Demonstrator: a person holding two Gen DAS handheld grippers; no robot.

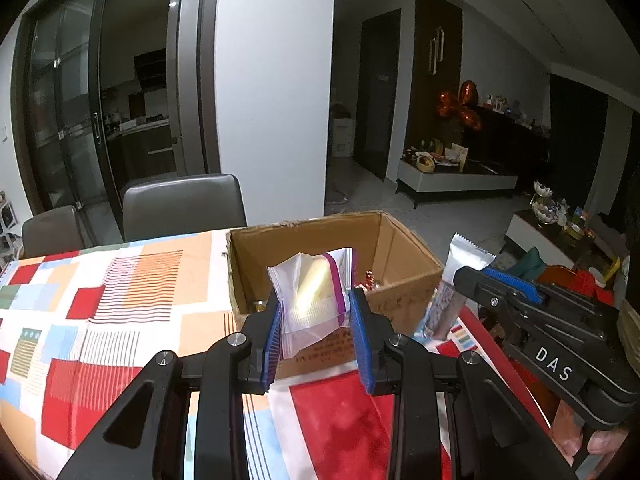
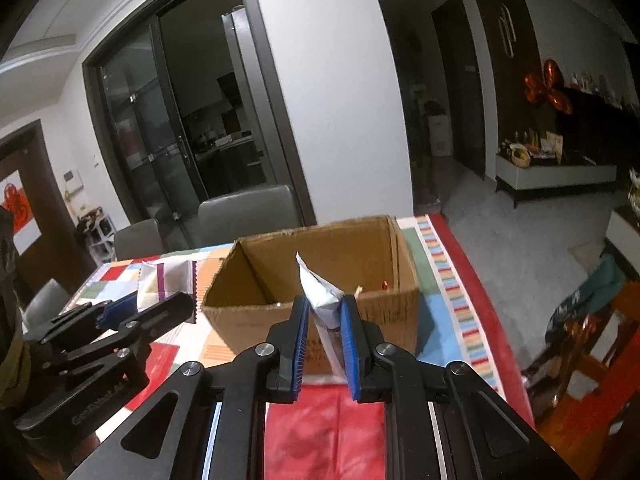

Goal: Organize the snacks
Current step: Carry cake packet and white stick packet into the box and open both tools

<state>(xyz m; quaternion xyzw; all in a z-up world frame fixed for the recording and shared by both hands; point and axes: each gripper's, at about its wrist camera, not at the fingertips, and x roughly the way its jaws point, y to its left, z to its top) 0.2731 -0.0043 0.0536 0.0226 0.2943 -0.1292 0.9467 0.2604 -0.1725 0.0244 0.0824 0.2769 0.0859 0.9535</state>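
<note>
Two black grippers hang side by side over a table dressed in a glossy cloth [image 1: 100, 320] of red, orange, pale blue and white blocks, some ruled with thin stripes. The left gripper [image 1: 316, 336] has its ribbed blue pads pressed against a crinkly translucent packet [image 1: 310, 296] with a purple band and a pale yellow patch, its jaws only partly open around it. The right gripper [image 2: 325, 344] is pinched almost closed on a slim, flat silvery-white sachet [image 2: 322, 296] with a serrated top edge, standing upright between the pads. Both packets are held in the air just in front of an open, brown corrugated cardboard box [image 2: 380, 248]. It is square-cornered, with rough-torn rims, and something small and red [image 1: 370, 280] lies inside. Two grey padded chairs [image 1: 184, 204] stand beyond the table.
</note>
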